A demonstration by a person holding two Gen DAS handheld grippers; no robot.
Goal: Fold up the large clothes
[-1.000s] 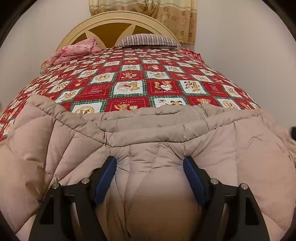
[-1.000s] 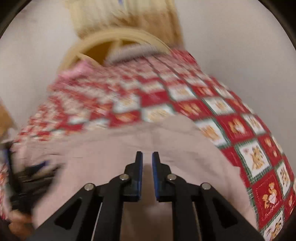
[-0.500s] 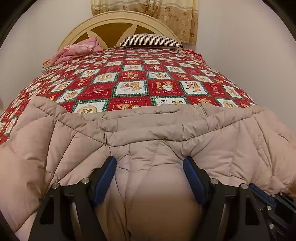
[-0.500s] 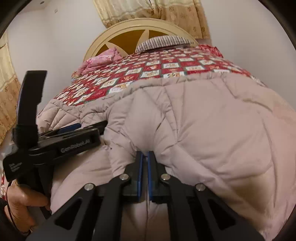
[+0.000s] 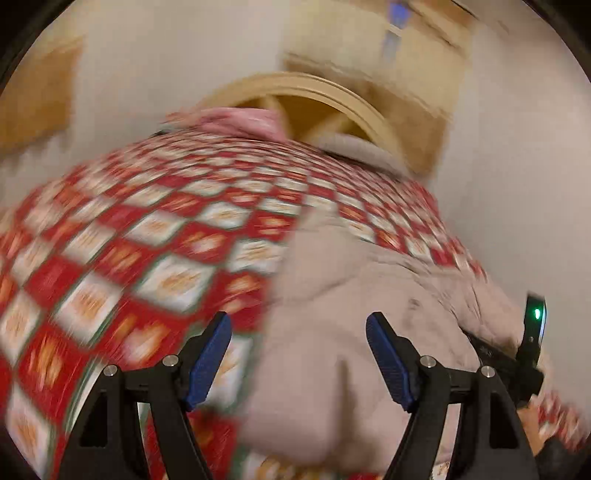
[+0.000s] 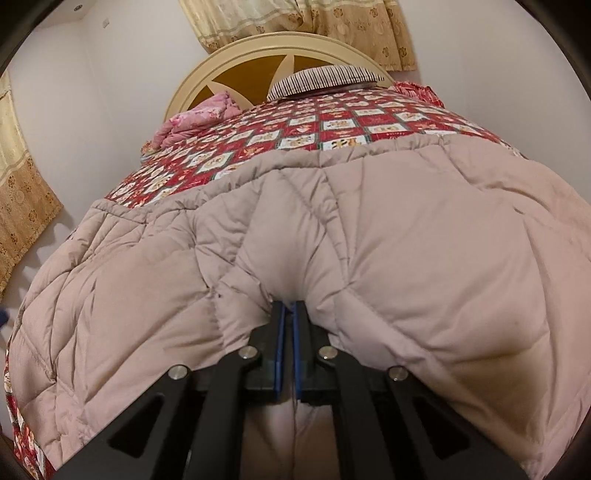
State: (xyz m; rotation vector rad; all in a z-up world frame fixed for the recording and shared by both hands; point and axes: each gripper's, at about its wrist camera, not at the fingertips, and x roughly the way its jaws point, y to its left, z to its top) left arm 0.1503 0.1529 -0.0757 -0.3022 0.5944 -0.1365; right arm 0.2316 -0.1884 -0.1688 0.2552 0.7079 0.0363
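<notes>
A large beige quilted padded coat (image 6: 388, 240) lies spread across the near end of the bed. My right gripper (image 6: 289, 308) is shut on a fold of the coat at its near edge. In the blurred left wrist view the coat (image 5: 332, 332) fills the lower middle and right, and my left gripper (image 5: 298, 325) is open with its blue pads wide apart, over the coat's left edge and holding nothing. Part of the right gripper tool (image 5: 532, 332) with a green light shows at the right edge.
The bed carries a red and white patchwork bedspread (image 6: 314, 125). At its head are a cream arched headboard (image 6: 258, 59), a striped pillow (image 6: 321, 79) and a pink bundle (image 6: 199, 118). Curtains (image 6: 306, 26) hang behind, white walls stand on both sides.
My left gripper has swung away to the left, still open, and its view is motion-blurred. My right gripper stays shut on the coat fold and has moved in lower over it.
</notes>
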